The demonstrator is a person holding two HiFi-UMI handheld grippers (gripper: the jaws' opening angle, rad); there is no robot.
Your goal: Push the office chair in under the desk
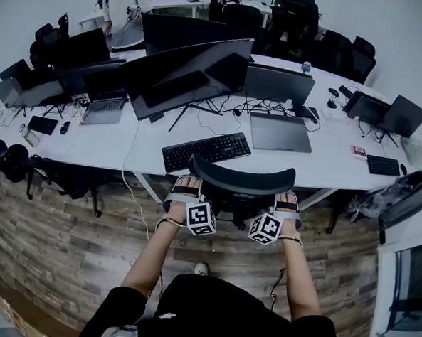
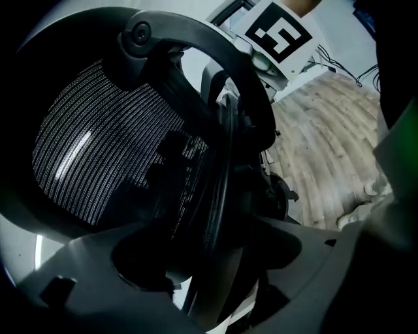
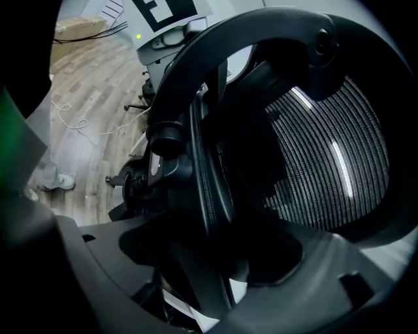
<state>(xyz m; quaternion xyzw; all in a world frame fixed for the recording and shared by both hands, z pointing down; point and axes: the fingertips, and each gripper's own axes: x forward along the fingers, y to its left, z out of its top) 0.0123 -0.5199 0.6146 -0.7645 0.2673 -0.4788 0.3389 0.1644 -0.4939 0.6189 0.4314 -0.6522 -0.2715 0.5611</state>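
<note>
The black mesh-back office chair stands at the front edge of the white desk, its backrest facing me and its seat hidden beneath. My left gripper is shut on the left side of the backrest rim, and my right gripper is shut on the right side. In the left gripper view the rim runs down between the jaws of the left gripper, with the mesh to the left. The right gripper view mirrors this: the rim passes between the jaws of the right gripper.
On the desk lie a black keyboard, a laptop and wide monitors. Another chair stands at the right, and a dark bag hangs at the left. A person stands behind the desks. Wood-look floor lies below.
</note>
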